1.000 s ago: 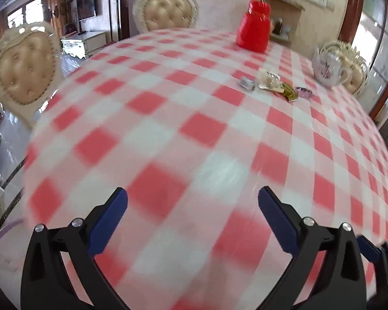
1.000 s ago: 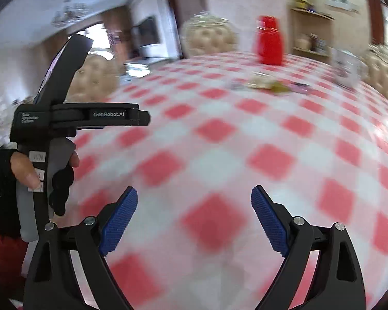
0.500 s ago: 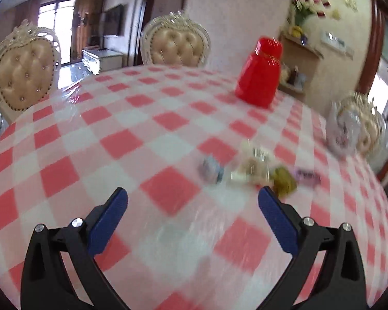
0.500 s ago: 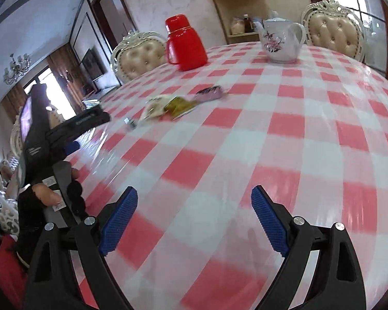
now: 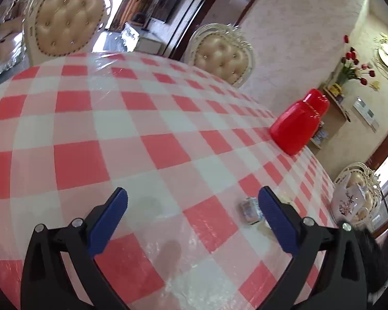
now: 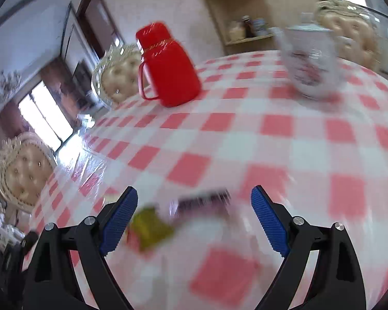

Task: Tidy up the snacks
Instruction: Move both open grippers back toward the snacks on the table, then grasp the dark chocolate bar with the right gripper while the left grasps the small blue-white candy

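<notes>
- Our left gripper hangs with jaws spread, empty, a small wrapped snack beside one.
- Our right gripper has jaws closing, not yet touching the purple packet between them on the surface.

Tufted cream chairs, bright windows

Glossy plastic tablecloth — shiny wrappers

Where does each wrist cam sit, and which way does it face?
Left wrist: on the left gripper, tilted down over the checked table; open blue-padded fingers show.
Right wrist: on the right gripper, jaws closing, unclamped around a blurred purple snack wrapper.
Shared: red plastic jug, white floral teapot.
</notes>
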### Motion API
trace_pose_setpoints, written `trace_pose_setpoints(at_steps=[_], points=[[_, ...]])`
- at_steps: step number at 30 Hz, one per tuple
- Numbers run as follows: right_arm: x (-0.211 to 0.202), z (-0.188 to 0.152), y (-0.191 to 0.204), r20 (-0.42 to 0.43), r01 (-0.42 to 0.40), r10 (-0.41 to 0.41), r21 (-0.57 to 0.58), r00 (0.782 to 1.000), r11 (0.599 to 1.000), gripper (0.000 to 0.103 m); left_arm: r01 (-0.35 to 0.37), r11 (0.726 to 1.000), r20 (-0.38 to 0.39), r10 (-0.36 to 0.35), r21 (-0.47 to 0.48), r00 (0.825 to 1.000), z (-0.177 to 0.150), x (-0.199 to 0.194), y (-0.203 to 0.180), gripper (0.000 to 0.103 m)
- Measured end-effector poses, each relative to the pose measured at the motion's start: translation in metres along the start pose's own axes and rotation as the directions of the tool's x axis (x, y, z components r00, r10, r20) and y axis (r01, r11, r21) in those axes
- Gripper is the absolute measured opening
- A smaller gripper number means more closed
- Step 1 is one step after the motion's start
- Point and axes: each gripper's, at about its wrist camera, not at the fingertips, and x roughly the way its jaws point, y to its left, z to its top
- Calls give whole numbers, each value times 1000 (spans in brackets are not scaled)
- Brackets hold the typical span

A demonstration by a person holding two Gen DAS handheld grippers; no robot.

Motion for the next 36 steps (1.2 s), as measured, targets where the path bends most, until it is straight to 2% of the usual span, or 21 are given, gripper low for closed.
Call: trace_pose_setpoints(at_steps=[4,5,9,12,15,17,19,20,21,23,26,28,29,30,31,32,33,36], points=[[52,25,8,-125,7,-12,-40,992,999,58,-8,1000,-18,8,0,1000,0,5,1,101],[63,27,10,-155,29,-38,-60,987,998,53,-10,1000,-17,10,4,1000,0,5,0,101],[74,13,13,-234,35,-64,-126,970,991,52,-16,1000,-18,16,9,1000,0,7,-1,101],[54,-6,14,-256,22,-73,-198,964,980,52,-18,1000,-22,18,8,1000,0,7,0,101],[23,-32,12,-293,-41,-34,-247,955,968,52,-30,1000,-19,30,-7,999,1,5,4,101],[1,-45,6,-279,-54,-20,-257,960,965,55,-32,999,-20,32,-19,999,1,4,6,101],[-14,-49,-1,-254,-83,25,-218,967,972,62,-31,999,-22,30,-14,999,0,4,5,101],[-21,-50,-3,-239,-98,48,-203,970,974,73,-28,1000,-23,28,-5,999,0,4,4,101],[-25,-51,-1,-228,-104,55,-211,972,972,80,-24,1000,-24,24,3,999,0,3,4,101],[-26,-57,8,-240,-110,44,-271,970,956,83,-14,1000,-30,14,10,999,0,3,4,101],[-21,-67,18,-275,-87,-19,-369,961,925,83,-18,1000,-35,18,-9,999,2,4,9,101],[-21,-77,22,-261,-57,-65,-436,963,898,81,-19,1000,-50,18,-21,999,2,7,10,101],[-20,-81,22,-256,-46,-82,-455,963,889,75,-19,1000,-55,18,-20,998,2,8,10,101],[-20,-84,20,-261,-52,-78,-456,962,888,63,-18,1000,-57,17,-16,998,2,9,9,101],[-23,-85,18,-253,-65,-54,-440,966,896,56,-17,1000,-57,16,-11,998,3,9,8,101],[-26,-85,16,-231,-42,-68,-439,971,898,38,-16,1000,-54,16,0,998,3,9,7,101],[-29,-86,15,-224,-31,-73,-426,972,904,31,-16,1000,-52,17,9,998,3,9,5,101],[-44,-96,14,-189,9,-94,-411,977,912,29,-18,999,-48,19,35,999,5,11,2,101]])
